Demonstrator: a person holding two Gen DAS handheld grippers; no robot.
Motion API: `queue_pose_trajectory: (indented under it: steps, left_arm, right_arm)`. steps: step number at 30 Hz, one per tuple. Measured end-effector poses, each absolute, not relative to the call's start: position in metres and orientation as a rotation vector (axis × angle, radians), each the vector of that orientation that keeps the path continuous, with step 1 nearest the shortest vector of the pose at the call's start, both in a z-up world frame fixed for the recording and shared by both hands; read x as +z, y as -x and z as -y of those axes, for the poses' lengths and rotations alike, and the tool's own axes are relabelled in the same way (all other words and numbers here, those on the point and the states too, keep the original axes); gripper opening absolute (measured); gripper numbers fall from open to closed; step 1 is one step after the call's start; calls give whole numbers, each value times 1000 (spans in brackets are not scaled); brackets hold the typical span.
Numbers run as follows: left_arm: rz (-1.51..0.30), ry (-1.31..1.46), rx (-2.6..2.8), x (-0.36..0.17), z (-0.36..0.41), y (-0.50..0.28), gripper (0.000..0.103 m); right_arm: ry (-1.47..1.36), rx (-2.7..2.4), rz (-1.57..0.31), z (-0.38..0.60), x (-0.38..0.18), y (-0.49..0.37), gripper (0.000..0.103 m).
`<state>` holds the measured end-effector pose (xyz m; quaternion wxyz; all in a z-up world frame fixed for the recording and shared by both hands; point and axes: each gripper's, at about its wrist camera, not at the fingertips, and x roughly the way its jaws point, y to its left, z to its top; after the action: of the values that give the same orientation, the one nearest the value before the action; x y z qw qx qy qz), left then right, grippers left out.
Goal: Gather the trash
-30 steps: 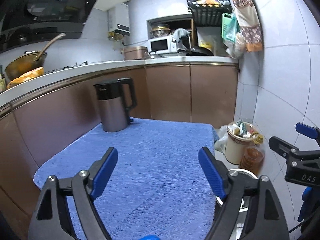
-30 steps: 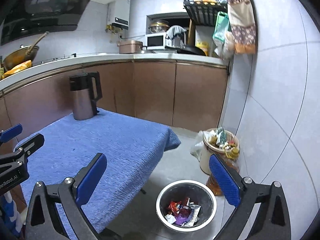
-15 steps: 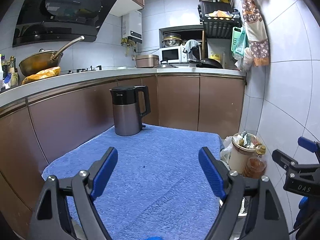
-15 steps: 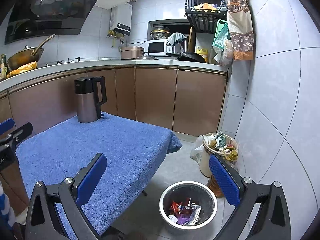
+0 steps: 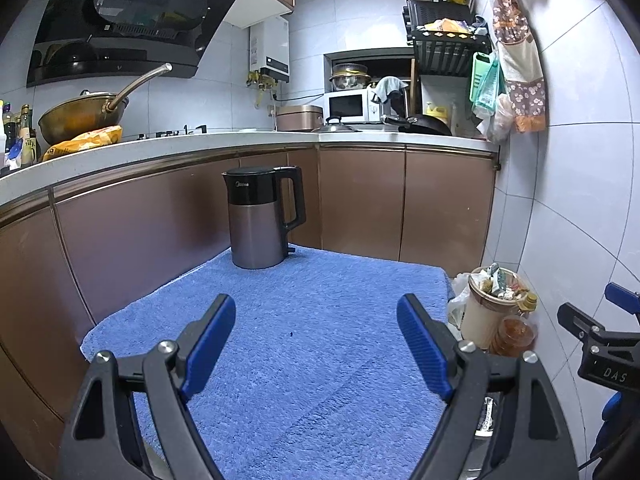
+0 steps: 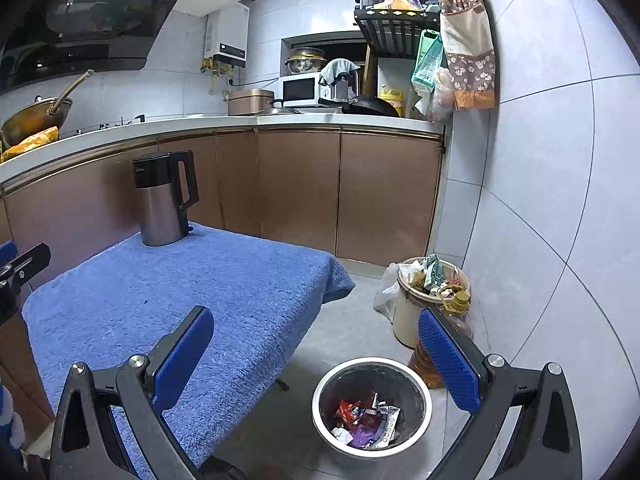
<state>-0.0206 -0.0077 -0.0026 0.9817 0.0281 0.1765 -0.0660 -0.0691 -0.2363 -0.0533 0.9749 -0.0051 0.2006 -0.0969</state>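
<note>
A round metal bin stands on the floor to the right of the table and holds several crumpled wrappers. My right gripper is open and empty, above the table's right edge and the bin. My left gripper is open and empty over the blue towel that covers the table. The towel also shows in the right wrist view. No loose trash shows on it. The right gripper's side shows at the right edge of the left wrist view.
A steel and black kettle stands at the towel's far edge. A full beige waste bucket and an amber bottle stand on the floor by the tiled wall. Brown cabinets run behind and to the left.
Both grippers have risen and tilted up a little, so the kettle and counter sit lower in view. Both stay open and empty.
</note>
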Motion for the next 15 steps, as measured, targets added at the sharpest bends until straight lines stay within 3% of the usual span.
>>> queue_pose_trajectory:
  steps: [15]
  left_arm:
    - [-384,-56,-136,-9,5,15,82]
  right_arm:
    - [3,-205,-419,238,-57,62,103]
